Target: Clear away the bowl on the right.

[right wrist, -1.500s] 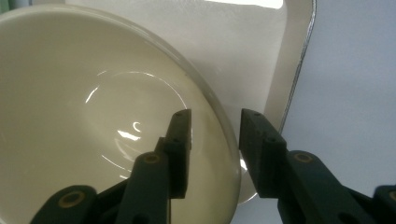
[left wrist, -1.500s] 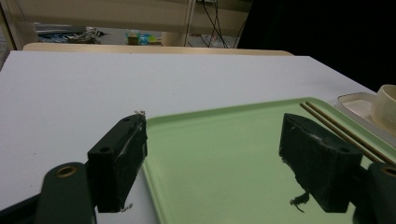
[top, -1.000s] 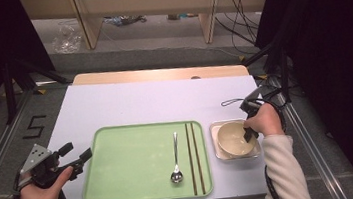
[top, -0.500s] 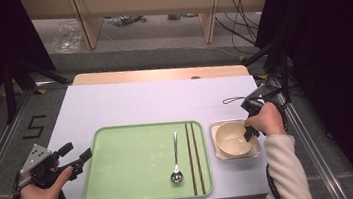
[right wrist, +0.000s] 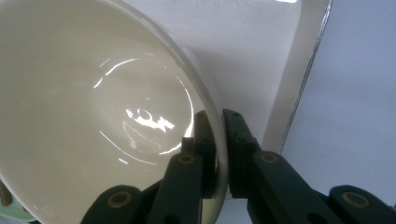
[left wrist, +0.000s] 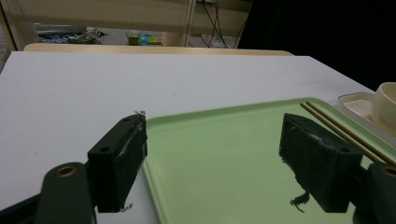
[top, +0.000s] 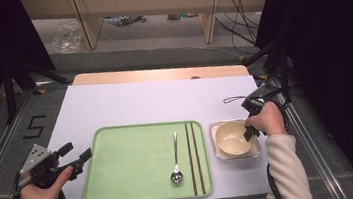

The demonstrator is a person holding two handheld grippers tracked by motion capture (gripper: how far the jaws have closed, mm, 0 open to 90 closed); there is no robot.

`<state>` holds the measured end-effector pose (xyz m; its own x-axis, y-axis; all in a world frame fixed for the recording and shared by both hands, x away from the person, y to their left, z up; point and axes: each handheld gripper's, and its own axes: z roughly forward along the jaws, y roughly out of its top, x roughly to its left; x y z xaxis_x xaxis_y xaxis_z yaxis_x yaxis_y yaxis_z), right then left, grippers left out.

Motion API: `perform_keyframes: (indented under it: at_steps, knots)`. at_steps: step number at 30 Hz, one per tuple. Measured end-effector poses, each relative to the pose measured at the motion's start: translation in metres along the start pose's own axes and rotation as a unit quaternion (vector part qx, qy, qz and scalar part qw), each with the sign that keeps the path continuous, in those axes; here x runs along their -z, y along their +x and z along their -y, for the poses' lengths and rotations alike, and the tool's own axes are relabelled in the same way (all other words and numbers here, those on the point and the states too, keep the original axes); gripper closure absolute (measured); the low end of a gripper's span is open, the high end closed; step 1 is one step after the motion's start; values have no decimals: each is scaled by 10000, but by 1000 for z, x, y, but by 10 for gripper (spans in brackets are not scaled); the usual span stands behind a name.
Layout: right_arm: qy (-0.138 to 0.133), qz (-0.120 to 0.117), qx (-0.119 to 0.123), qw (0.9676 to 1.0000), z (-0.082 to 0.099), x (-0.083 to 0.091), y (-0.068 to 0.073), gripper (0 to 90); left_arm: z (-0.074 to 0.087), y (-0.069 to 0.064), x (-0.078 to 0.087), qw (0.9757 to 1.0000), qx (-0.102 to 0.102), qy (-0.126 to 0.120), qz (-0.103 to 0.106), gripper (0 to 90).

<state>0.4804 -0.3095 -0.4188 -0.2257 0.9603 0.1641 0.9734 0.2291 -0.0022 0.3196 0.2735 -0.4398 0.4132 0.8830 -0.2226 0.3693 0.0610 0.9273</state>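
- White table point(top: 129, 102) with a pale wooden far edge stands on a grey floor, with wooden shelving and loose cables behind it and dark curtains at both sides.
- On the table's right part lies a shallow, square, off-white plastic tray point(top: 218, 151), and in it stands the glossy cream ceramic bowl point(top: 231, 137), upright.
- The right claw point(top: 249, 131) comes down over the bowl's right wall; in the right gripper view its jaws have just been closing and now clamp the rim point(right wrist: 219, 140), one jaw inside the bowl, the other outside.
- Just left of the small tray, nearly touching it, lies a large, light green, rectangular plastic tray point(top: 121, 161).
- On the green tray, a pair of thin dark brown chopsticks point(top: 194, 158) lies along its right edge, and a silver metal spoon point(top: 175, 157) lies just beside them, bowl end toward the person.
- The left claw point(top: 79, 153) hovers at the green tray's left rim with jaws spread wide, gripping nothing; in the left gripper view the rim point(left wrist: 152, 182) runs between them.
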Motion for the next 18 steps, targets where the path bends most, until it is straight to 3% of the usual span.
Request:
perform_keyframes:
  at_steps: [1, 2, 3, 4, 5, 6, 7, 8, 9, 10, 11, 12, 16, 17, 18]
  knots:
    - [62, 1, -34, 10000, 0, 2, 0, 858, 0, 0, 0, 10000, 0, 1, 0, 230]
    - [63, -11, -226, 9997, 0, 2, 3, 859, 0, 0, 0, 10000, 3, 0, 0, 230]
    - [67, -42, -164, 9998, 0, 3, 3, 859, 0, 0, 0, 10000, 1, 0, -1, 230]
    - [-78, -62, 80, 9999, 0, 3, 0, 858, 0, 0, 0, 10000, 0, 0, -1, 230]
    - [-47, -71, 52, 9999, 0, 4, 1, 859, 0, 0, 0, 10000, 0, 0, 1, 230]
    - [48, -94, -366, 9993, 1, 7, 9, 859, 0, 0, 0, 10000, 0, 1, -2, 230]
    - [-117, -71, 103, 9999, 1, 7, 4, 859, 0, 0, 0, 10000, 0, 1, -2, 230]
    - [-5, -88, -283, 9996, 1, 10, 10, 859, 0, 0, 0, 10000, 2, -1, 1, 230]
    - [-170, -27, 91, 9998, 0, 11, 7, 859, 0, 0, 0, 10000, 1, -1, 0, 230]
    - [-55, -56, -99, 9999, 1, 15, 11, 859, 0, 0, 0, 10000, -2, 5, -4, 230]
    - [-147, -69, -203, 9997, 1, 16, 14, 859, 0, 0, 0, 10000, 2, 4, -1, 230]
    - [-231, -52, 69, 9997, 1, 19, 13, 859, 0, 0, 0, 10000, 0, 5, 0, 230]
    - [-290, -81, -65, 9995, 2, 27, 23, 860, 0, 0, 0, 10000, 4, 3, 3, 230]
    - [-386, -98, 92, 9992, 1, 28, 24, 859, 0, 0, 0, 10000, 2, 5, 5, 230]
    - [-266, -131, -42, 9996, 1, 31, 28, 860, 0, 0, 0, 10000, -1, 9, 1, 230]
